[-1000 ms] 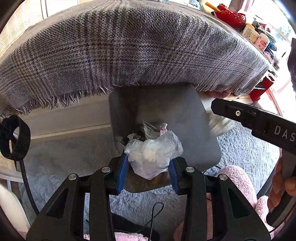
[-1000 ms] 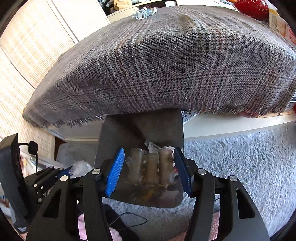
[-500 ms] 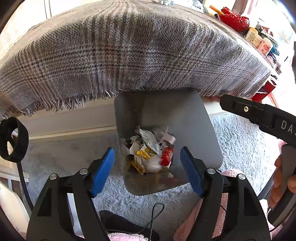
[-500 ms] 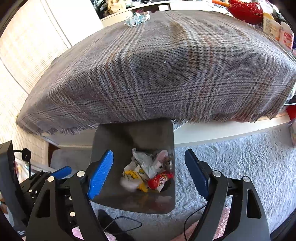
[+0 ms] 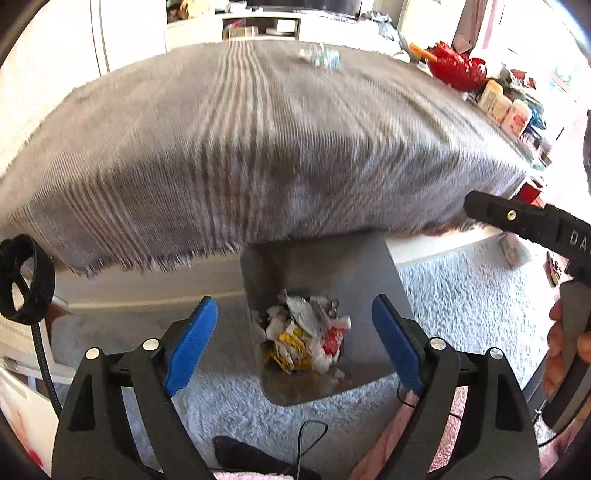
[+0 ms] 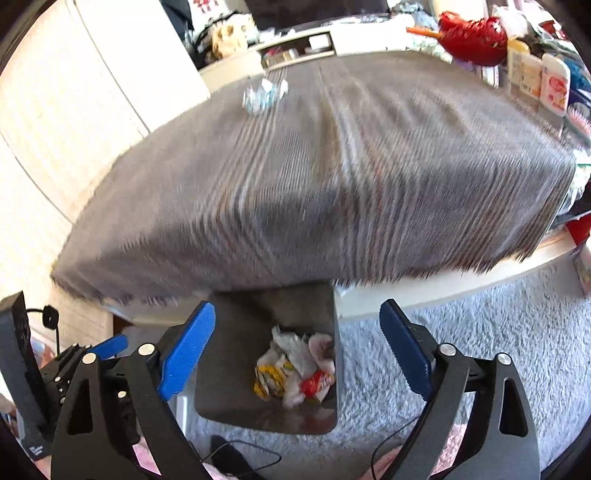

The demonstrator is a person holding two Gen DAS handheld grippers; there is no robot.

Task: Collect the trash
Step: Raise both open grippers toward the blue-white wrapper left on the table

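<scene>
A grey metal bin (image 5: 354,266) (image 6: 229,332) stands on the carpet below the table edge, with crumpled wrappers (image 5: 306,336) (image 6: 295,365) heaped at its bottom. My left gripper (image 5: 295,332) hangs above the bin, its jaws opening wide with nothing between the blue pads. My right gripper (image 6: 295,343) hangs above the same bin, its jaws also opening and empty. A crumpled clear wrapper (image 5: 319,56) (image 6: 264,94) lies on the far part of the grey plaid cloth (image 5: 258,147) (image 6: 332,184) that covers the table. The right gripper's black body (image 5: 532,229) shows at the right of the left wrist view.
A pale shaggy carpet (image 5: 461,295) (image 6: 480,350) surrounds the bin. A red bowl (image 5: 458,70) (image 6: 472,33) and several bottles (image 5: 506,107) (image 6: 535,74) crowd the table's right end. A hand (image 5: 565,343) holds the right gripper's handle. Black cables (image 5: 37,332) (image 6: 236,458) lie nearby.
Both grippers opened and let go of their trash: the left dropped a clear plastic wad, the right a clear plastic piece, into the bin. Both rose, so more tabletop shows.
</scene>
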